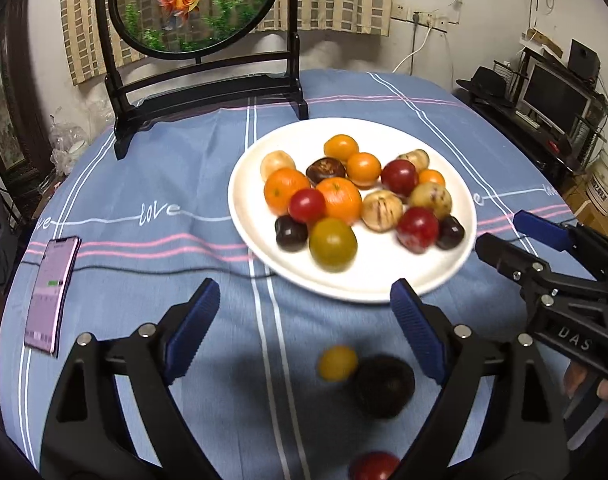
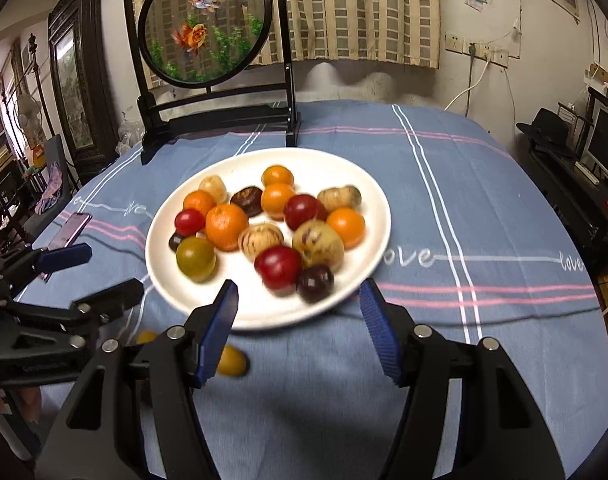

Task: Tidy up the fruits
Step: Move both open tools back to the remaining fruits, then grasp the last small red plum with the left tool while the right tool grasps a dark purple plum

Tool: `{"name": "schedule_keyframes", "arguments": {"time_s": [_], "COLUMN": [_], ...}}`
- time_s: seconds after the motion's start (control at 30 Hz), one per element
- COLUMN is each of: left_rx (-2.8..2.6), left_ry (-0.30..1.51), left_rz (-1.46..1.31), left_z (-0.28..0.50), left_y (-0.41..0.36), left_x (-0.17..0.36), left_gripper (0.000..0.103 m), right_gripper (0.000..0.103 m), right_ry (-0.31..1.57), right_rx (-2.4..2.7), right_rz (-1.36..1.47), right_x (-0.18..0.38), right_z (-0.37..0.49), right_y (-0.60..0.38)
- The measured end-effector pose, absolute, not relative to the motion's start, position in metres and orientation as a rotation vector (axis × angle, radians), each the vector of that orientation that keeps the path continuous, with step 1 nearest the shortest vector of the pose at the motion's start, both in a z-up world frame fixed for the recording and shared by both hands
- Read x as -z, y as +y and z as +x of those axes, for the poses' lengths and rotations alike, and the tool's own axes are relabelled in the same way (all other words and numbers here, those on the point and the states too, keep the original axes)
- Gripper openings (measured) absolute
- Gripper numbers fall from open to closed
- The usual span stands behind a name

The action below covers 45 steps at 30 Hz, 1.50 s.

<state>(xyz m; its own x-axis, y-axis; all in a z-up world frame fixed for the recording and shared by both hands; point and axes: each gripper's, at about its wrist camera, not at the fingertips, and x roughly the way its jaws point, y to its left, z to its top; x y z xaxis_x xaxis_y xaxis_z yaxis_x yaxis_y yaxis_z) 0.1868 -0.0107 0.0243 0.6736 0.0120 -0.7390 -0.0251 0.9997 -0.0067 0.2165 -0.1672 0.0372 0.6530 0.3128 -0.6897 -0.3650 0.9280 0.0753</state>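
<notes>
Most fruit sits piled on the white plate (image 1: pixel 460 268). Three pieces remain on the table (image 1: pixel 144 184) — a yellow fruit (image 1: pixel 337 363), a dark fruit (image 1: pixel 384 387) and a red fruit (image 1: pixel 374 466). The left claw (image 1: pixel 306 328) and right claw (image 2: pixel 300 328) both stand open, empty.

The left gripper (image 1: pixel 304 320) points forward and down, and its jaws stand wide apart. Its blue pads (image 1: pixel 194 330) face each other with an empty gap, and nothing is pressed between them. The right gripper (image 2: pixel 300 328) also points forward and down, with jaws parted but less wide, and its blue pads (image 2: pixel 220 332) hold nothing. The two grippers are side by side. In the left wrist view the right gripper comes in from the right edge, tilted inward, and fingers (image 1: pixel 584 380) of the person's hand show under its black body. In the right wrist view the left gripper comes in from the left edge.
</notes>
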Motion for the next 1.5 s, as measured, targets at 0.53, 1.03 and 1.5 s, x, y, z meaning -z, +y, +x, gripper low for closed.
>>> {"name": "schedule_keyframes", "arguments": {"time_s": [0.53, 1.03, 1.5], "left_rx": [0.047, 0.098, 0.182], "left_ry": [0.917, 0.979, 0.991], "left_rz": [-0.034, 0.03, 0.069], "left_z": [0.121, 0.101, 0.094], "left_y": [-0.022, -0.041, -0.055], "left_x": [0.006, 0.03, 0.031], "left_gripper": [0.09, 0.088, 0.031], "right_gripper": [0.065, 0.065, 0.065], "right_ry": [0.851, 0.845, 0.85], "right_rx": [-0.384, -0.434, -0.447], "right_rz": [-0.026, -0.044, -0.042], "right_x": [-0.01, -0.009, -0.008], "right_z": [0.162, 0.145, 0.147], "right_y": [-0.186, -0.179, -0.176]}}
